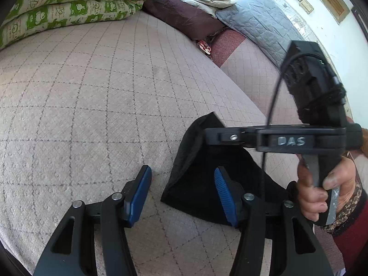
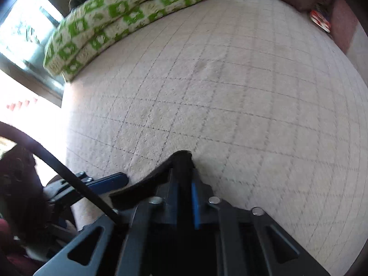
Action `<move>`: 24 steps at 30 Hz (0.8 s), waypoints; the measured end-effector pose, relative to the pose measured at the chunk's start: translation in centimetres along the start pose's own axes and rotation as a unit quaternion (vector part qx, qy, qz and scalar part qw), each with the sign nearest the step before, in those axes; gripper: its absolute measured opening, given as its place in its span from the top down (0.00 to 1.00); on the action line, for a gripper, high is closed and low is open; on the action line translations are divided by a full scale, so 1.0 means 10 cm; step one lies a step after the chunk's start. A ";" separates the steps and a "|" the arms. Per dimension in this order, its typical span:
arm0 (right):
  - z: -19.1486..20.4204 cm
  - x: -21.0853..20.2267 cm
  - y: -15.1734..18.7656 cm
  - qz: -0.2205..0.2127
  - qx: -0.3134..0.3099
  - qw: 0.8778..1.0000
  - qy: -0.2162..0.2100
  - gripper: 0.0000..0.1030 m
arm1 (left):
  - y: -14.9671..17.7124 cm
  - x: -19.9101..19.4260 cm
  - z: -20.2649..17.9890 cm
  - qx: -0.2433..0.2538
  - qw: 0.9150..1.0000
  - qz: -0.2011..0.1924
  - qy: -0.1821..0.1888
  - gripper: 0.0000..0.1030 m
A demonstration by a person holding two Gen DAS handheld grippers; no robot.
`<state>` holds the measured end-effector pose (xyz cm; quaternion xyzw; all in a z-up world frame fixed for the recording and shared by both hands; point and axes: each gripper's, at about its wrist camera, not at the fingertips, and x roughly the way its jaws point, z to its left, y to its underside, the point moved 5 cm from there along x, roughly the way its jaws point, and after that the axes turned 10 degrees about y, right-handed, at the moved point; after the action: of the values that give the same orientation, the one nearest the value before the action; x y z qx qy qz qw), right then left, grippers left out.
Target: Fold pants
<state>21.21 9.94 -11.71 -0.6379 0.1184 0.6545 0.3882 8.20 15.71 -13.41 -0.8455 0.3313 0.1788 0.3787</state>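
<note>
The black pants (image 1: pixel 195 179) hang over the bed's beige quilted cover (image 1: pixel 92 92), lifted at one edge. My left gripper (image 1: pixel 181 195) is open, its blue pads (image 1: pixel 139 195) apart, just left of and below the hanging cloth, with the right pad against the fabric. My right gripper (image 1: pixel 207 135) comes in from the right and is shut on the top edge of the pants. In the right wrist view the right gripper (image 2: pixel 182 172) pinches a black fold of the pants (image 2: pixel 138 188), and the left gripper's blue pad (image 2: pixel 108 181) shows at lower left.
A folded green-and-cream quilt (image 1: pixel 64 9) lies at the bed's far left. A purple cushion (image 1: pixel 184 16) and a grey-blue quilted pillow (image 1: pixel 260 23) lie along the far right by the wall. A small red packet (image 1: pixel 204 46) sits beside them.
</note>
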 end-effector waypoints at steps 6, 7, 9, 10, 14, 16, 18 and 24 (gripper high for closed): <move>-0.03 -0.19 0.10 -0.023 0.018 1.000 0.005 0.91 | 0.07 0.15 -0.19 0.049 0.998 0.027 -0.009 0.77; -0.02 -0.21 0.11 -0.026 0.020 0.999 0.005 0.91 | 0.09 0.19 -0.18 0.041 0.998 0.042 0.000 0.88; -0.01 -0.29 0.12 -0.032 0.024 0.999 0.005 0.91 | 0.07 0.17 -0.12 0.006 0.999 0.042 0.029 0.88; -0.01 -0.33 0.14 -0.038 0.024 0.999 0.007 0.91 | 0.06 0.14 -0.10 -0.005 0.998 0.041 0.040 0.88; 0.01 -0.58 0.25 -0.061 0.032 0.998 0.012 0.91 | 0.03 0.01 -0.18 -0.034 0.995 0.042 0.084 0.89; -0.01 -0.74 0.32 -0.077 0.040 0.996 0.015 0.91 | 0.01 -0.06 -0.40 -0.013 0.995 0.041 0.093 0.89; -0.07 -0.91 0.41 -0.093 0.053 0.994 0.016 0.91 | 0.03 -0.08 -0.62 0.008 0.994 0.043 0.100 0.89; -0.46 -1.40 0.88 -0.132 0.105 0.985 0.026 0.91 | 0.21 0.20 -1.43 0.051 0.987 0.080 0.130 0.89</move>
<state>17.21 -3.87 -2.48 -0.6207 0.1114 0.5644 0.5327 8.89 2.93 -6.31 -0.8119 0.4529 0.0793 0.3598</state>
